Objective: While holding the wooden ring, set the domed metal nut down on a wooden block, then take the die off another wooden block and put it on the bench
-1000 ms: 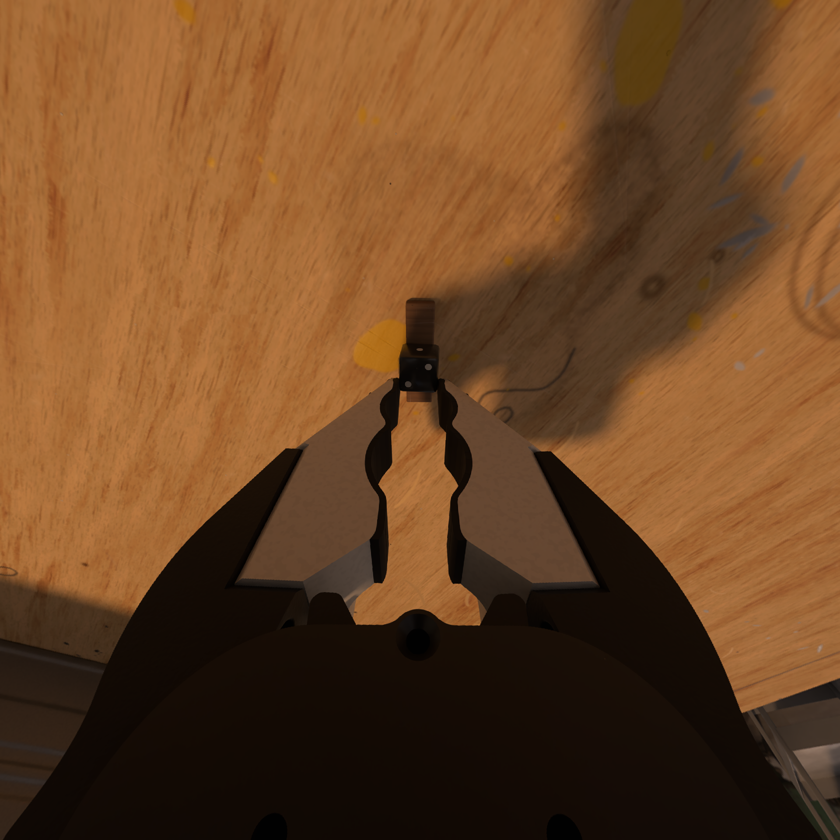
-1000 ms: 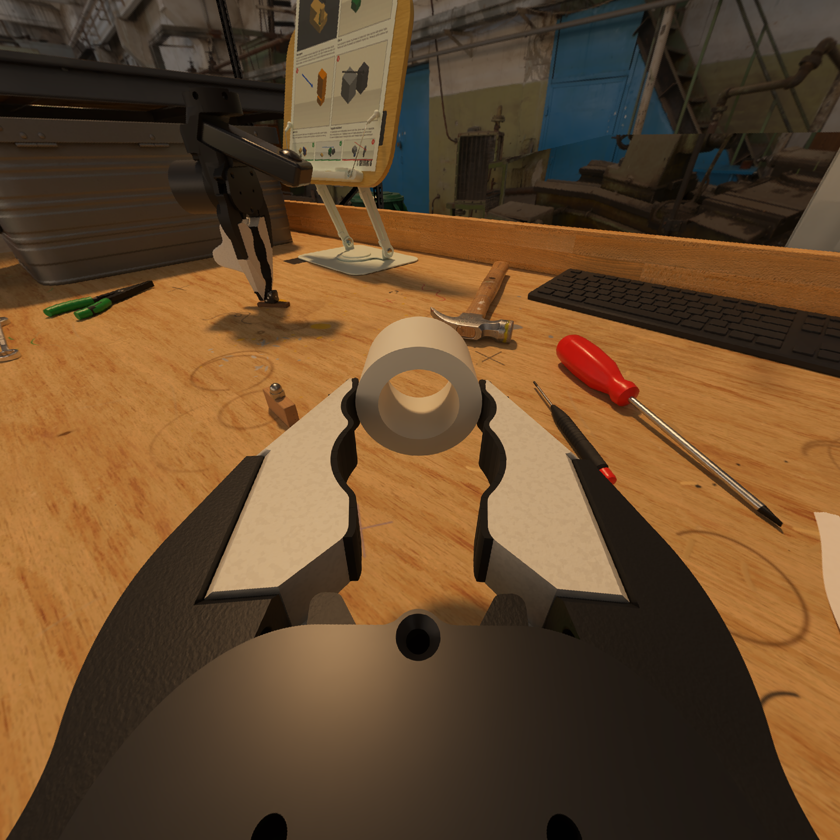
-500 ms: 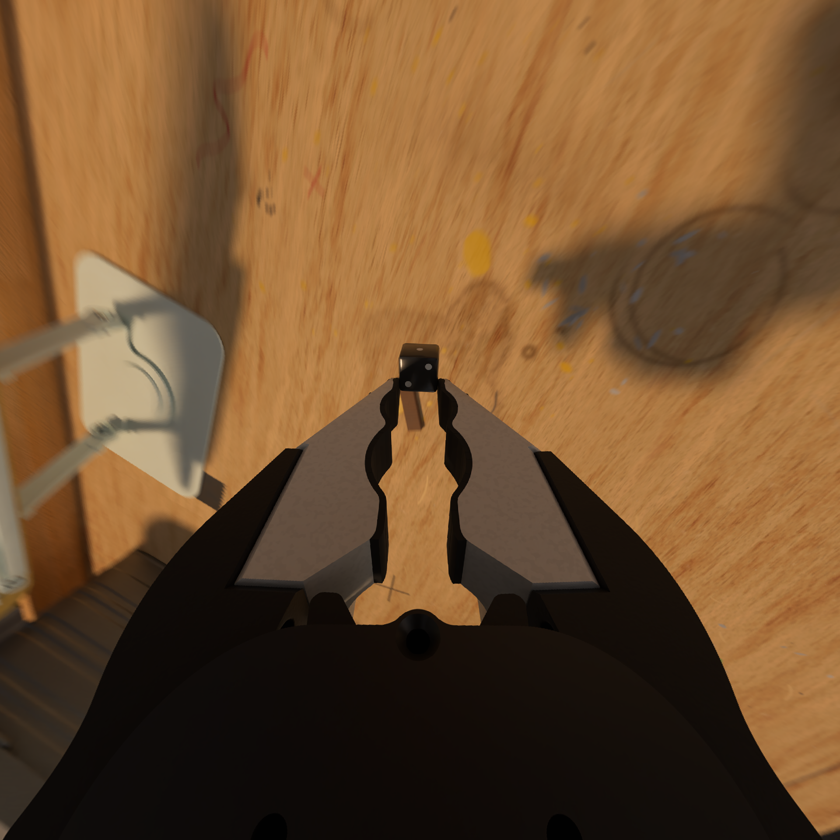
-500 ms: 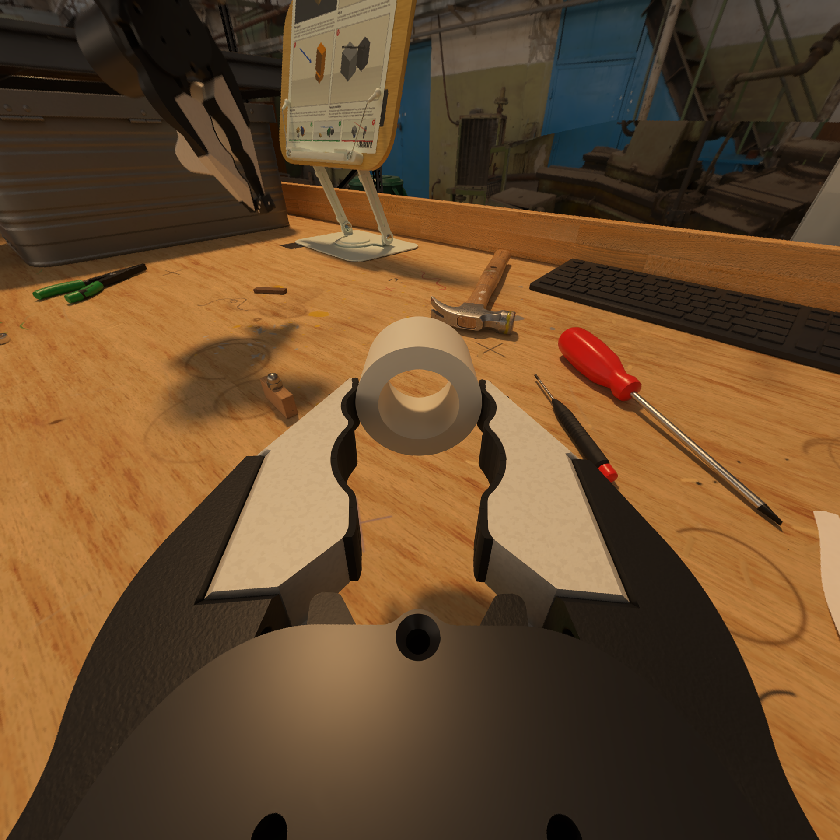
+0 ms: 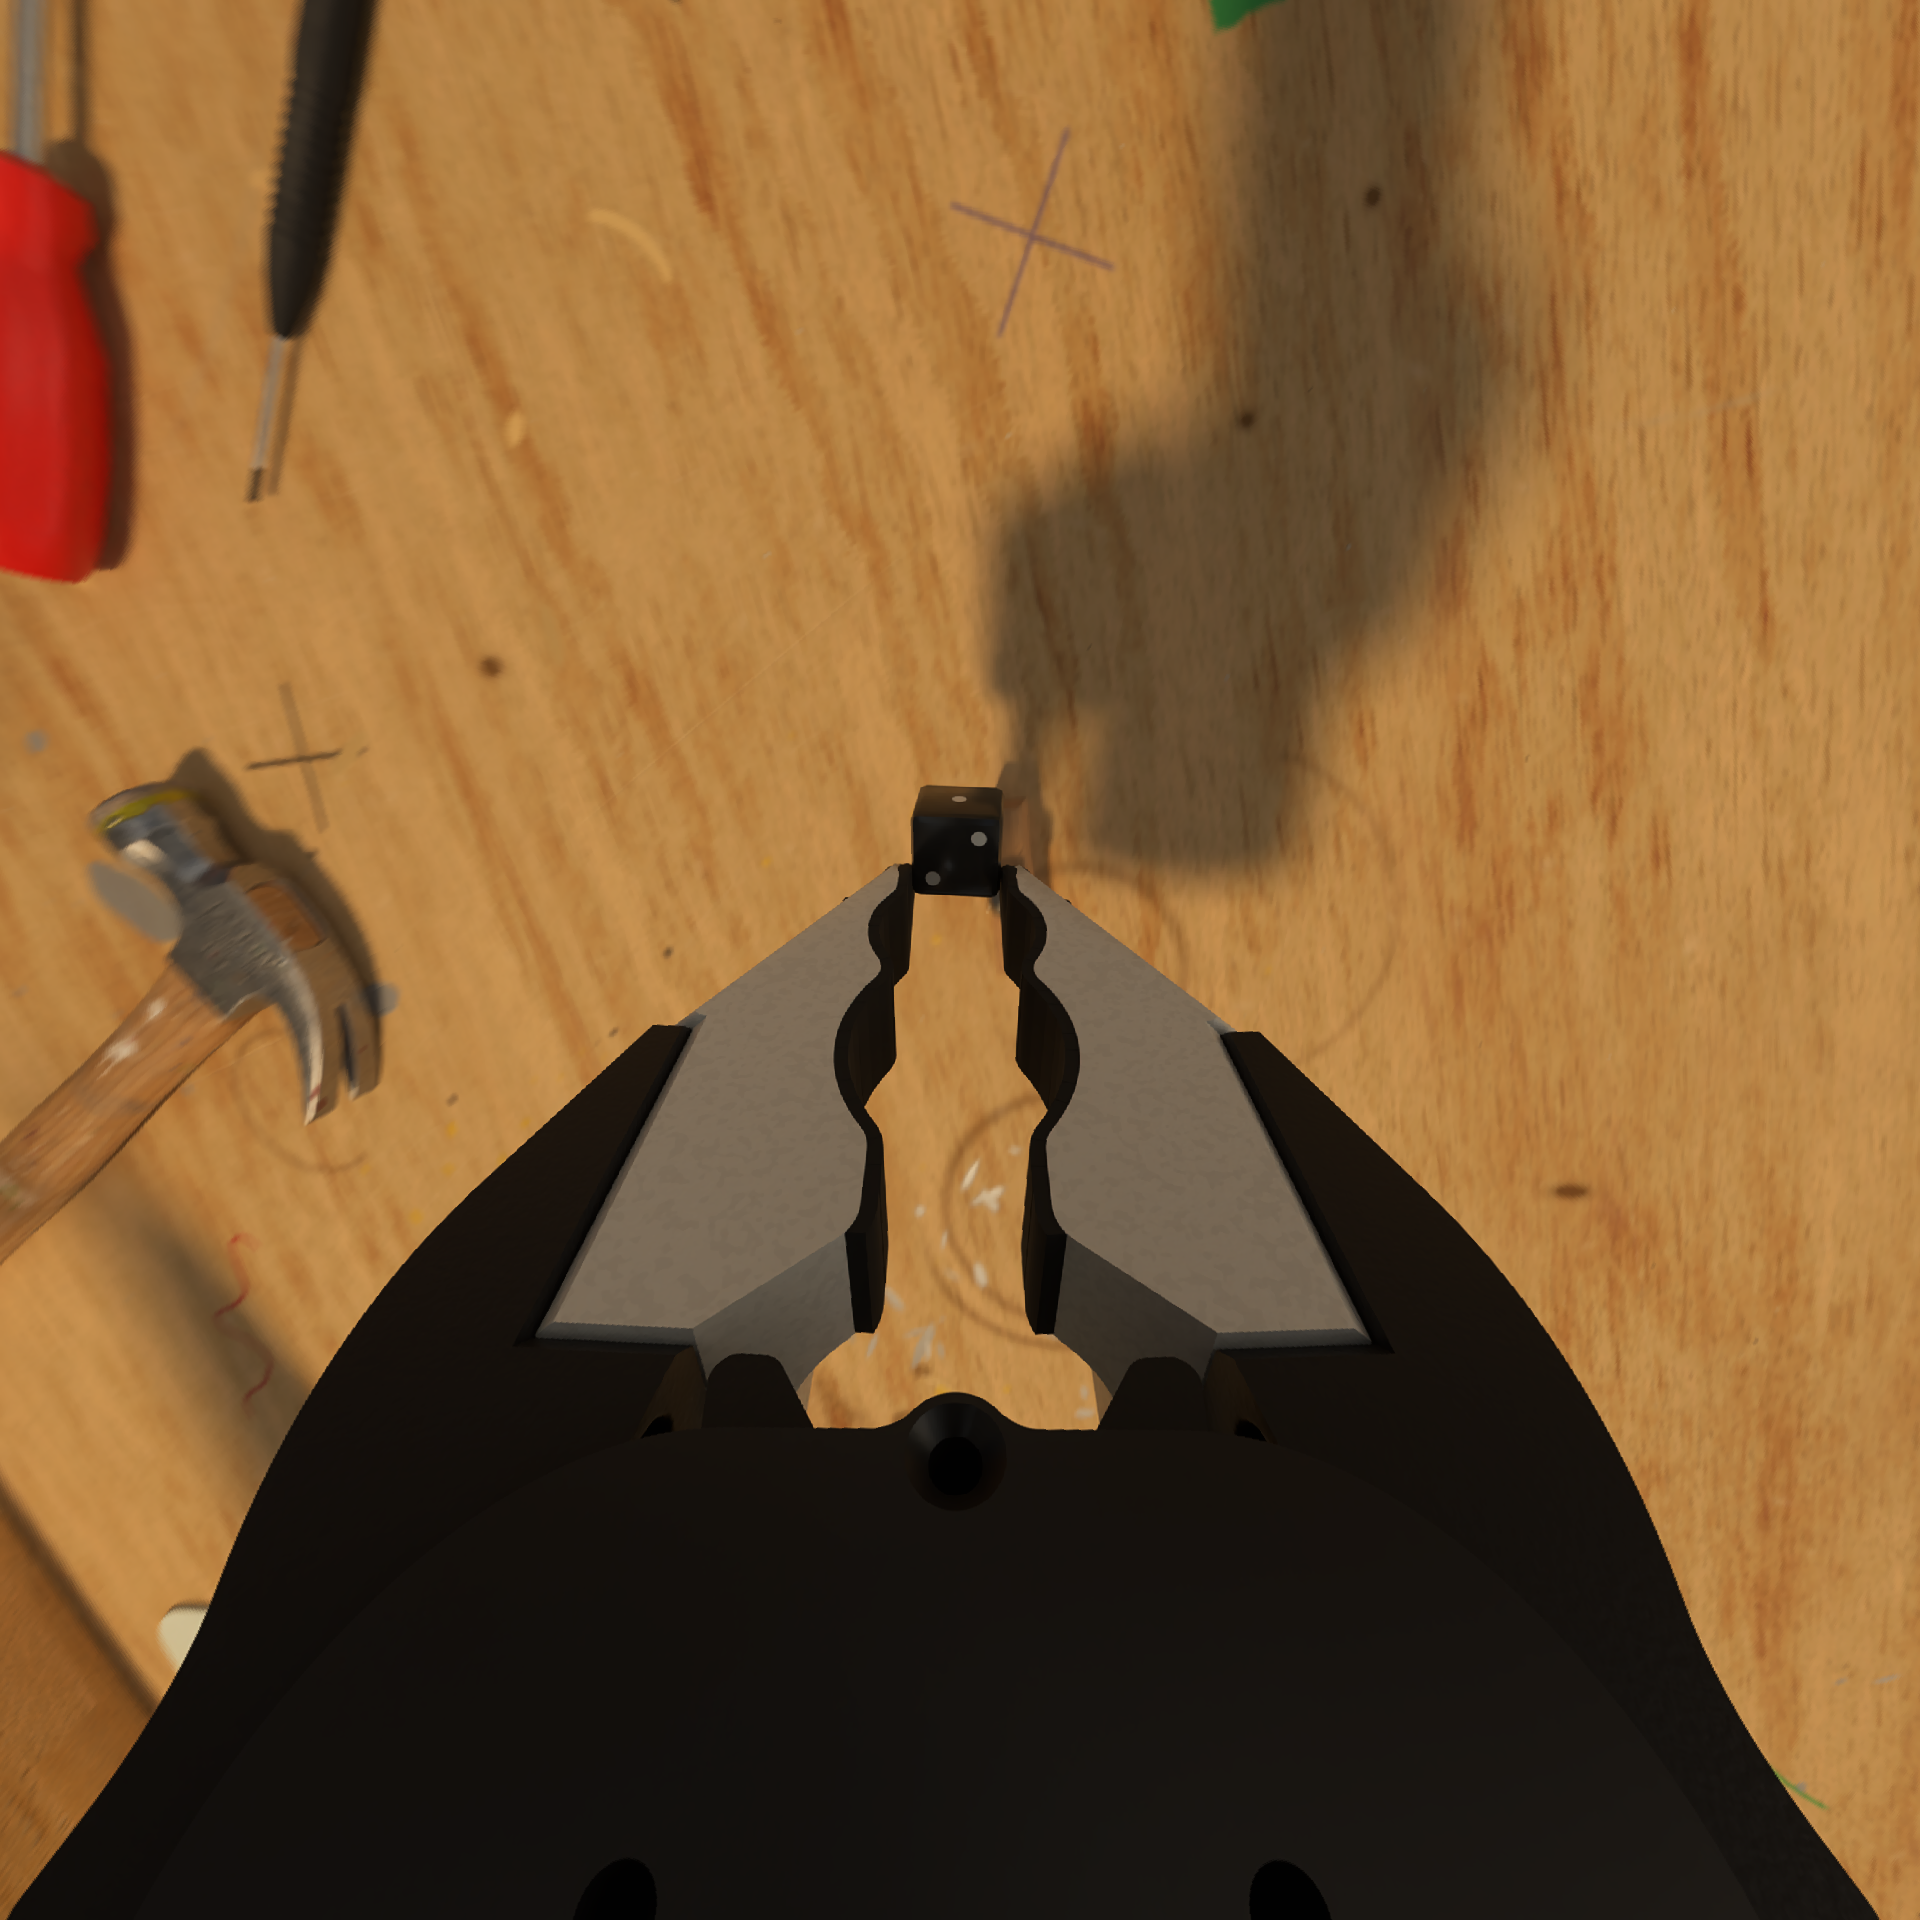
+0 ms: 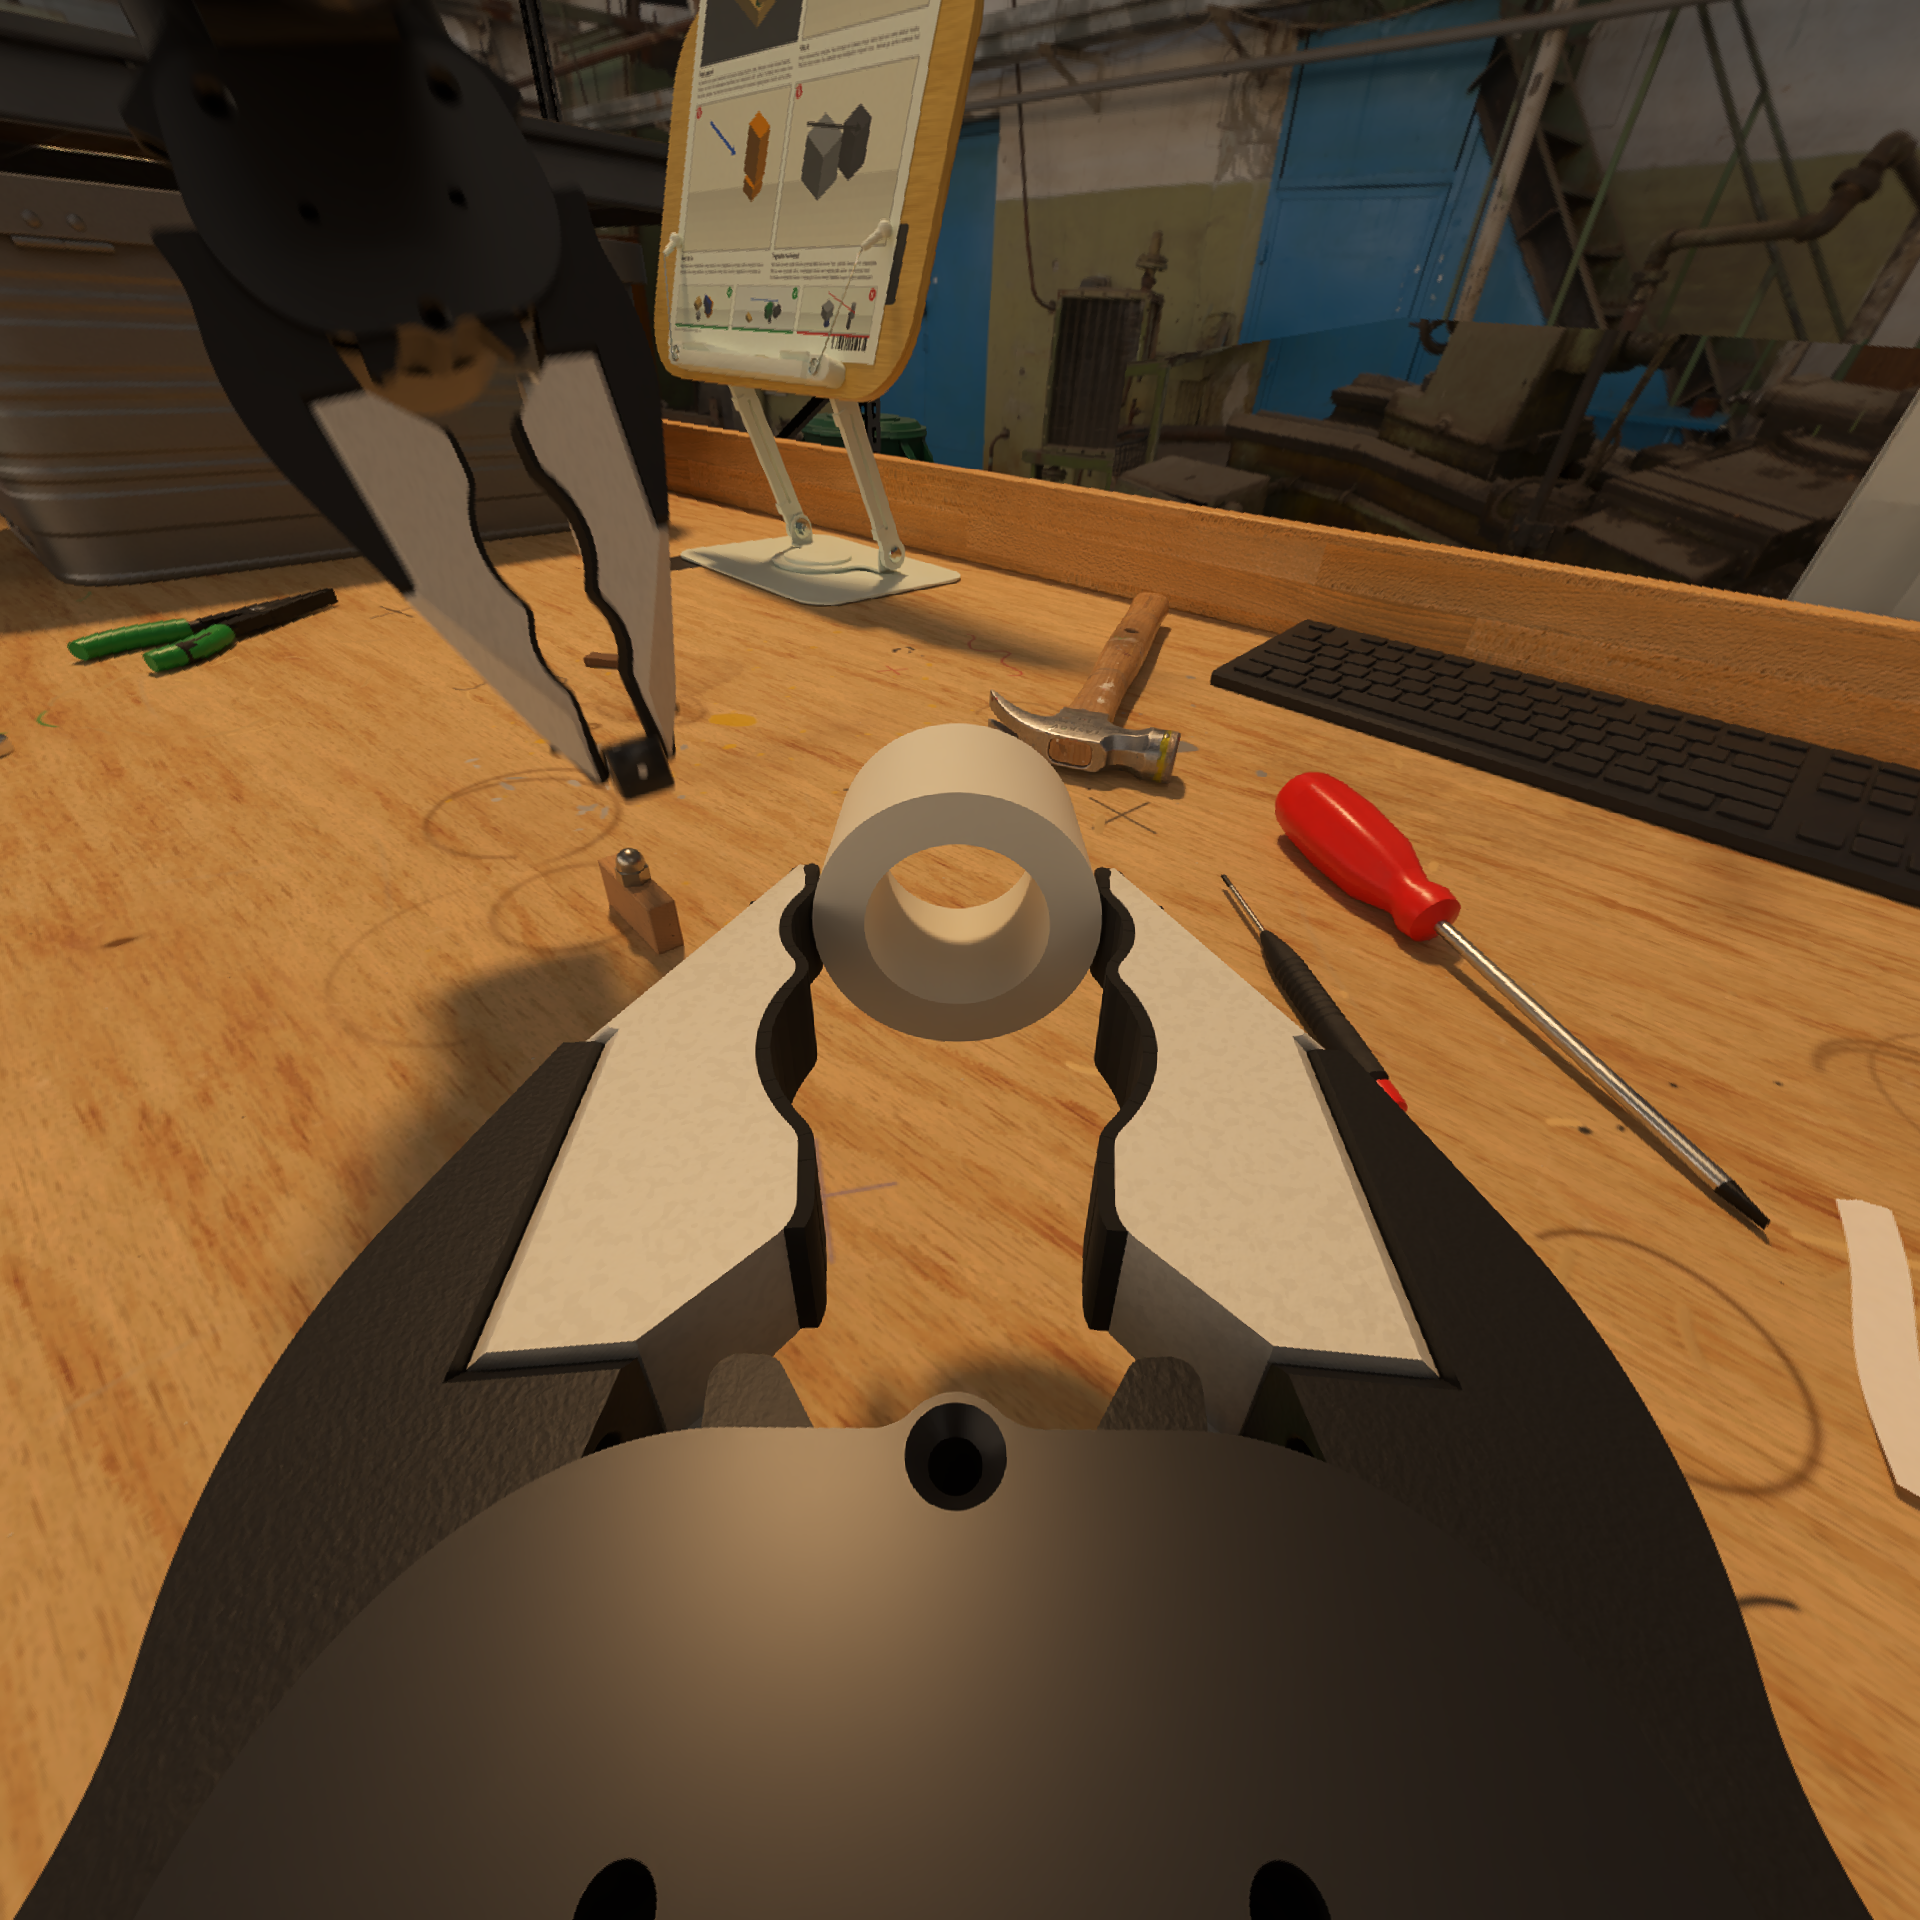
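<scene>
My left gripper (image 5: 956, 881) is shut on a small black die (image 5: 957, 840) with white pips and holds it above the wooden bench. In the right wrist view the same gripper (image 6: 636, 764) hangs at the upper left with the die (image 6: 639, 769) at its tips. My right gripper (image 6: 956, 883) is shut on a pale wooden ring (image 6: 956, 883), its hole facing the camera. The domed metal nut (image 6: 630, 863) sits on a small wooden block (image 6: 644, 909) left of the ring. A second flat dark block (image 6: 603, 659) lies farther back, partly hidden.
On the bench lie a claw hammer (image 6: 1101, 698), a red-handled screwdriver (image 6: 1361, 854), a thin black screwdriver (image 6: 1304, 987), green markers (image 6: 166, 639) and a black keyboard (image 6: 1579, 727). A board on a white stand (image 6: 821, 566) and a grey crate (image 6: 94, 416) stand at the back.
My left gripper has lifted the die off the far block and carried it toward the right gripper, near the nut's block. The right gripper and ring have stayed still.
</scene>
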`<state>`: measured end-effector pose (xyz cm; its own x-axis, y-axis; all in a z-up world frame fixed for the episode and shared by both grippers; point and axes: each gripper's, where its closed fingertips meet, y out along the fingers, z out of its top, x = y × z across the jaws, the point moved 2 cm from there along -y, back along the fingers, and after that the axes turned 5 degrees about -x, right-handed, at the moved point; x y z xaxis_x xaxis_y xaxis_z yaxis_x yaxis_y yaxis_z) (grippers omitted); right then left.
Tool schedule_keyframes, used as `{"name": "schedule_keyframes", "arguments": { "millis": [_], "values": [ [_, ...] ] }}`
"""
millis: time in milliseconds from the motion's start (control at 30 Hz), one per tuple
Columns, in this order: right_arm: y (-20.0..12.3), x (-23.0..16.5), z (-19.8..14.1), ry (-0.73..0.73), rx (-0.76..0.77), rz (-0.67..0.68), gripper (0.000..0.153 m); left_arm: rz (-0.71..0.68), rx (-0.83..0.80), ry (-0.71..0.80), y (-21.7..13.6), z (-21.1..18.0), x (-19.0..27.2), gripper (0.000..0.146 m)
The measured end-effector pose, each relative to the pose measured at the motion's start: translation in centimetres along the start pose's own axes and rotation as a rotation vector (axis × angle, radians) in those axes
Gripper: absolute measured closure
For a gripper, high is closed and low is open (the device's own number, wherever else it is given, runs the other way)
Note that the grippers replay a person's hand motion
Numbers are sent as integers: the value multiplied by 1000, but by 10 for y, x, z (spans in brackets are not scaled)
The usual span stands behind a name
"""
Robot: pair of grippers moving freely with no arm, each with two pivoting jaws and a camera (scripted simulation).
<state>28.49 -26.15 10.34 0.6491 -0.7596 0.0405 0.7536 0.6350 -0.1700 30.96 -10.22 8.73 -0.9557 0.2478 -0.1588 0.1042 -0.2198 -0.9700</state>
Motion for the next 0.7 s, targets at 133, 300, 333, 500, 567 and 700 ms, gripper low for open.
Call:
{"name": "schedule_keyframes", "arguments": {
  "millis": [133,300,333,500,567,700],
  "values": [
    [0,0,0,1,5,1,101,-56,-44,2,28,12,11,130],
    [0,-1,0,-4,2,1,101,-101,-66,21,50,20,20,130],
    [0,-1,0,-5,1,1,101,-106,-68,22,52,21,21,130],
    [1,-1,0,-5,-1,0,101,-128,-62,25,57,22,24,130],
    [1,0,0,-4,-2,1,101,-132,-60,22,58,23,24,130],
    [1,0,0,-1,-2,1,101,-136,-28,7,55,24,24,130]
  ]
}}
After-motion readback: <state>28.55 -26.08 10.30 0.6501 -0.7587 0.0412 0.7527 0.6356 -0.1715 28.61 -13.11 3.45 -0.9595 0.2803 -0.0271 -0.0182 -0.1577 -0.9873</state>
